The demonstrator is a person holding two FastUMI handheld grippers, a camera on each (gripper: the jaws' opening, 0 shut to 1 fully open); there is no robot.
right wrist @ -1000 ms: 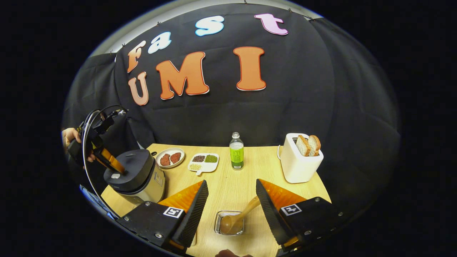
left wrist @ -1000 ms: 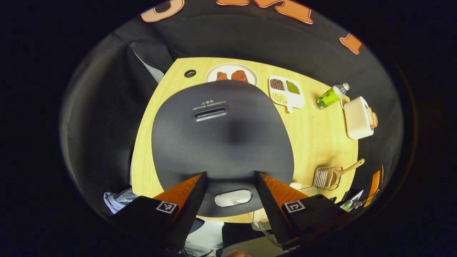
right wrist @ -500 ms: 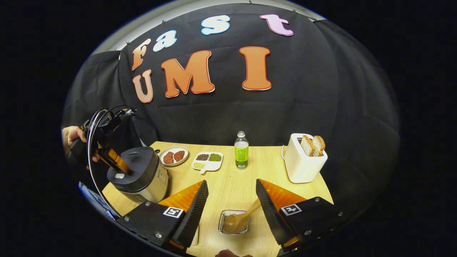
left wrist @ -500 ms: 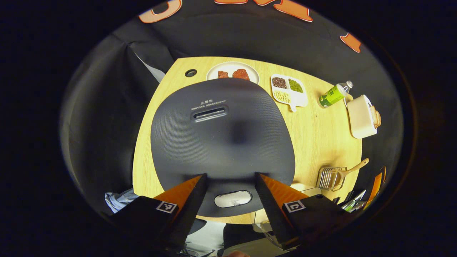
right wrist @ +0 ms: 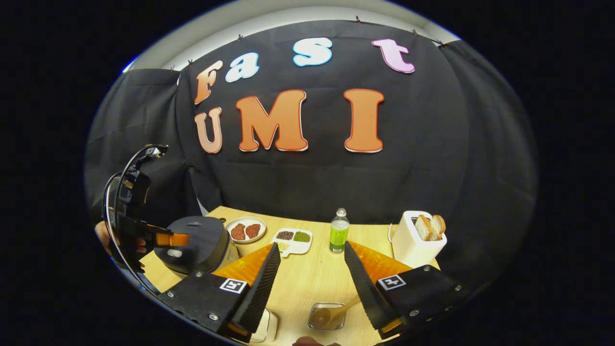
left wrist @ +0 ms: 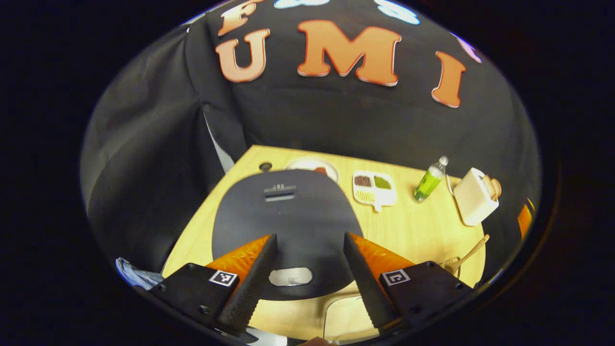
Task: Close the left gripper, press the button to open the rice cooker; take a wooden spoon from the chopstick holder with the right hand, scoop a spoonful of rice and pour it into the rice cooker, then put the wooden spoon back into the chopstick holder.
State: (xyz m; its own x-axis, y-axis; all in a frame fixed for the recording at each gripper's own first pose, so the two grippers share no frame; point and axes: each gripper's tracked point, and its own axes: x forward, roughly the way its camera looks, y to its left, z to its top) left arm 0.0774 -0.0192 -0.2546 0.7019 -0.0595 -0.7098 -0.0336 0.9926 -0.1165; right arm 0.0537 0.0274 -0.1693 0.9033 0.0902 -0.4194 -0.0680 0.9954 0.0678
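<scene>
One rice cooker (right wrist: 199, 242), one toaster (right wrist: 415, 240); two bread slices (right wrist: 431, 226), one bottle (right wrist: 339, 230), two plates (right wrist: 246, 229)

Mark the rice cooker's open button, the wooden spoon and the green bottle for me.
open button (left wrist: 290, 277): left gripper view, middle of the pale oval at the lid's near edge.
wooden spoon (right wrist: 322, 317): right gripper view, its bowl, in the holder.
green bottle (right wrist: 339, 235): right gripper view, the green label on its body.
</scene>
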